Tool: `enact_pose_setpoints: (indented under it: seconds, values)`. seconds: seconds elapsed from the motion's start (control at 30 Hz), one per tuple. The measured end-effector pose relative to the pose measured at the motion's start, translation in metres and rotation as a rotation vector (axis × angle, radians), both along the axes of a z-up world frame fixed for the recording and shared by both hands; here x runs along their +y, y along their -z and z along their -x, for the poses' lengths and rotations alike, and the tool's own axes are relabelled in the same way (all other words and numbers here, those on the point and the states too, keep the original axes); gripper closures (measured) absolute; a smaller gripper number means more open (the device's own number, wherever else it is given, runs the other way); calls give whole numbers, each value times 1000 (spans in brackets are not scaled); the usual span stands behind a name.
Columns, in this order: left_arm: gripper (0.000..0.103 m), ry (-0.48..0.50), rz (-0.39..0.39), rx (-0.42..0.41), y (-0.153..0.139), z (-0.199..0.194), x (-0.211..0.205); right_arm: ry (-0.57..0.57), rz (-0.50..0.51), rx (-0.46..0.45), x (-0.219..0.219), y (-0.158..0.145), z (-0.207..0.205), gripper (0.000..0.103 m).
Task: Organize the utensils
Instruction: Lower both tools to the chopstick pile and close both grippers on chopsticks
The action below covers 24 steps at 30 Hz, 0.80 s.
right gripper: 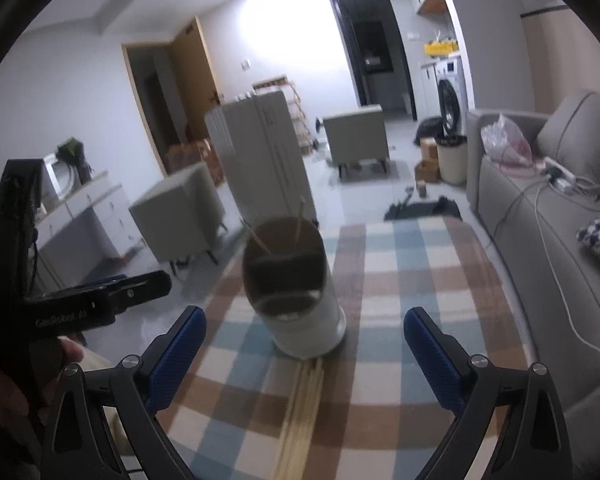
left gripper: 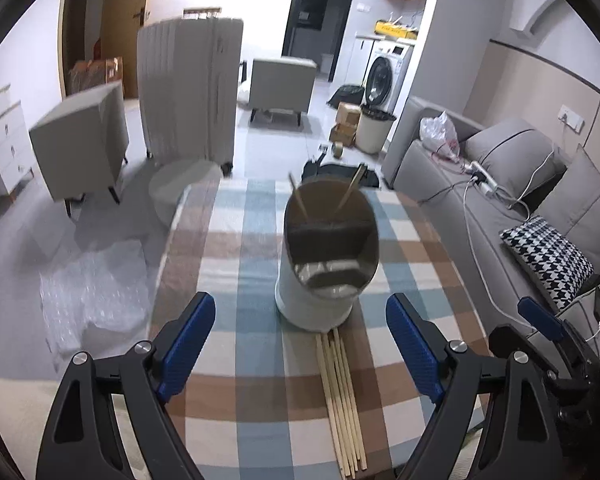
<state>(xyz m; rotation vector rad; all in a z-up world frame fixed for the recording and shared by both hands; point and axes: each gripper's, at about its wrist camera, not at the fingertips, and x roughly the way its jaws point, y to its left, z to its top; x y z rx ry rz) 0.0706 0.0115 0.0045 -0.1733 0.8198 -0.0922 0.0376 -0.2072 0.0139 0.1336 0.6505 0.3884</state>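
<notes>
We see the surface covered in a checked cloth of pale blue, brown and cream squares. The holder at its middle is white outside and dark brown inside, with two tan chopsticks in it; at its 6 o'clock lies a bundle of pale wooden chopsticks. Both the left gripper and the right gripper have black frames and blue pads. At 3 o'clock we find a grey sofa with a black-and-white houndstooth cushion.
</notes>
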Motion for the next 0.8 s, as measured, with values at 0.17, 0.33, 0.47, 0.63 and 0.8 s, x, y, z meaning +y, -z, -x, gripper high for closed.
enact_pose_setpoints:
  seconds: [0.17, 0.33, 0.47, 0.63, 0.8]
  values:
    - [19, -17, -49, 52, 27, -1, 2, -2, 48, 116, 5, 25, -13, 3]
    - [19, -54, -9, 151, 47, -11, 13, -18, 126, 275, 17, 67, -30, 9]
    - [19, -58, -4, 197, 55, -17, 17, -45, 172, 392, 27, 101, -47, 23]
    - [19, -49, -3, 231, 65, -23, 17, -67, 195, 501, 36, 131, -68, 41]
    - [19, -59, 9, 261, 71, -29, 27, -87, 248, 567, 51, 158, -86, 59]
